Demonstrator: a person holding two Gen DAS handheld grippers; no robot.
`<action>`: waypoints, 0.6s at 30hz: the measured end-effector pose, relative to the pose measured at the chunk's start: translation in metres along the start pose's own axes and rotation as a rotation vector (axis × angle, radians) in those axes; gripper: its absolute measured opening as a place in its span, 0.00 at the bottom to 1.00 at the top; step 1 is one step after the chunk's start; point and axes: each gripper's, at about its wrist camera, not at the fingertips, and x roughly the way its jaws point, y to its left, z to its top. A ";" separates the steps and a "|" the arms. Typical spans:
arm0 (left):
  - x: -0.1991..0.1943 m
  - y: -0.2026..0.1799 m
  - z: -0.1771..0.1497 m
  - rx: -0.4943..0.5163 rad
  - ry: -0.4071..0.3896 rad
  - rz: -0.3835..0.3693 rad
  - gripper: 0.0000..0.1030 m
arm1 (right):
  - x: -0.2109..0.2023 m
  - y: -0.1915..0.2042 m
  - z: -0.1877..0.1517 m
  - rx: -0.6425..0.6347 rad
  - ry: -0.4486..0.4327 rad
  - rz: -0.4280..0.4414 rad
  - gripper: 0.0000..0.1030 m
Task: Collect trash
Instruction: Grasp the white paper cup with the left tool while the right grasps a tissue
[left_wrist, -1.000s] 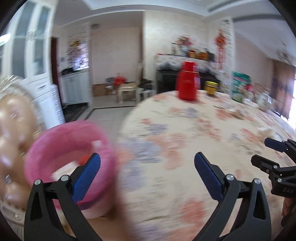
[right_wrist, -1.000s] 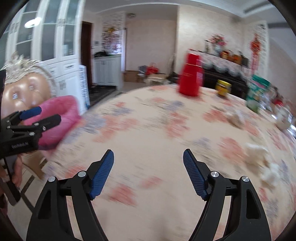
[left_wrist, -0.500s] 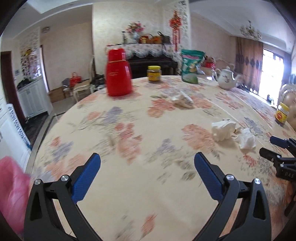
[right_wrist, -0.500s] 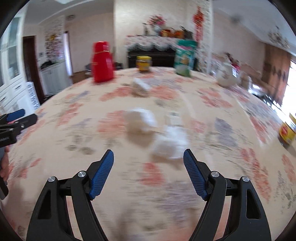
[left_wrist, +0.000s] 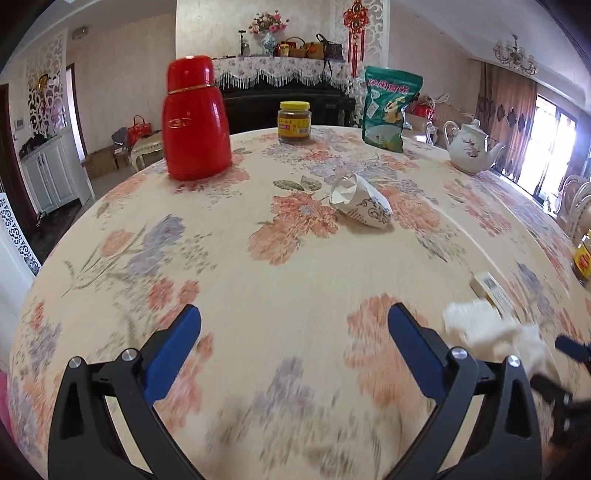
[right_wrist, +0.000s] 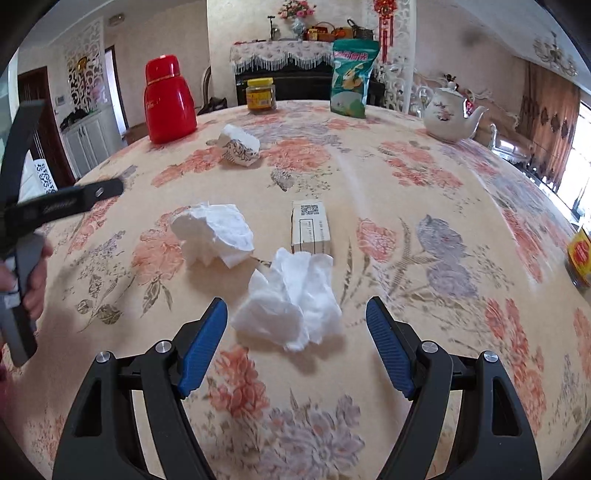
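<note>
Crumpled tissue on floral tablecloth, just ahead of right gripper, partly between its spread blue pads, untouched. Second tissue wad beyond, to left. Small flat box touching near tissue's far edge, apparently. Crushed paper cup farther back, near red thermos. Left gripper spread wide over bare cloth, nothing between fingers.

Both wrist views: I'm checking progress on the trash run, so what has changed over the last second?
Both grippers swung from the pink bin at the table's edge to over the table. The right gripper now frames a crumpled tissue. Nothing grasped; both stayed open, left gripper empty.
</note>
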 end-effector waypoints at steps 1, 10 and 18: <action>0.009 -0.003 0.007 0.000 0.004 0.001 0.95 | 0.003 -0.001 0.002 0.003 0.006 0.001 0.69; 0.076 -0.034 0.051 -0.005 0.067 -0.020 0.95 | 0.013 -0.008 0.004 0.037 0.032 0.045 0.14; 0.132 -0.070 0.096 -0.013 0.073 0.006 0.95 | 0.011 -0.002 0.004 0.009 0.025 0.013 0.12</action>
